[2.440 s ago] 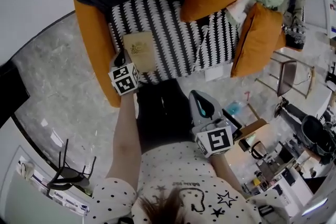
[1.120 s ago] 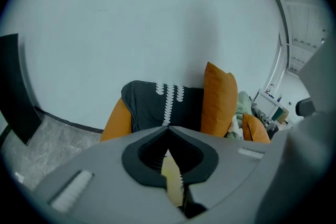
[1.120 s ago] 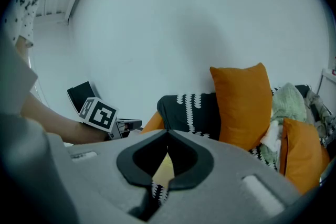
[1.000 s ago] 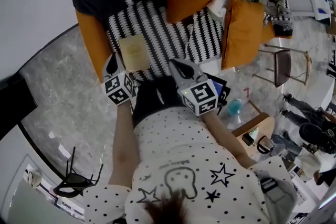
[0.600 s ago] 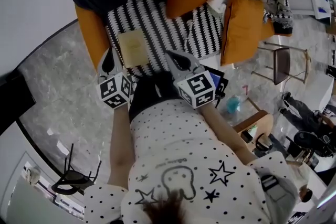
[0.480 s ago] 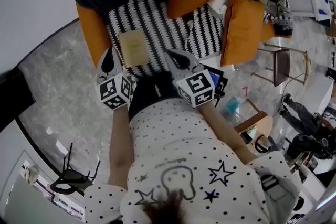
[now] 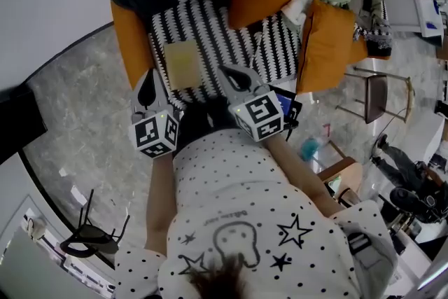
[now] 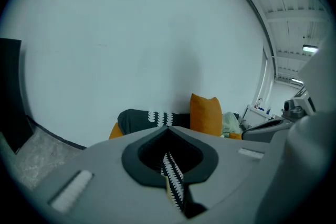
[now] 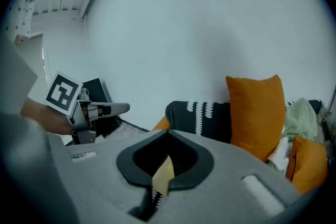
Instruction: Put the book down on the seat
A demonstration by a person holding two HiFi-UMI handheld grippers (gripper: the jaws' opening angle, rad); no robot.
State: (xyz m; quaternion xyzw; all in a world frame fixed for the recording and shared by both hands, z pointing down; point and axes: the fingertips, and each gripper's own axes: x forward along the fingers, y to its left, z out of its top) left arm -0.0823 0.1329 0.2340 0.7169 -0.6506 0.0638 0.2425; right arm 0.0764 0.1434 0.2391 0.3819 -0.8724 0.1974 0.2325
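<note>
Book point(image 7: 183, 64): flat on seat point(image 7: 225, 45), near its front-left corner
Left gripper point(image 7: 148, 75): jaws together, empty
Right gripper point(image 7: 225, 71): jaws together, empty
Advice: placement looks complete; draw both grippers away without nudging the book

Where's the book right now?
In the head view, the book lies flat on the striped seat, at its left, beside the orange armrest, beyond the left gripper.

We get soft, even indoor light with no hard shadows. Strong fisheye bending everywhere; both gripper views vignette black at the corners. Up close the left gripper point(image 8: 168, 131) blurs. The ceiling lamp point(image 8: 310, 50) clips slightly, probably the main source.
</note>
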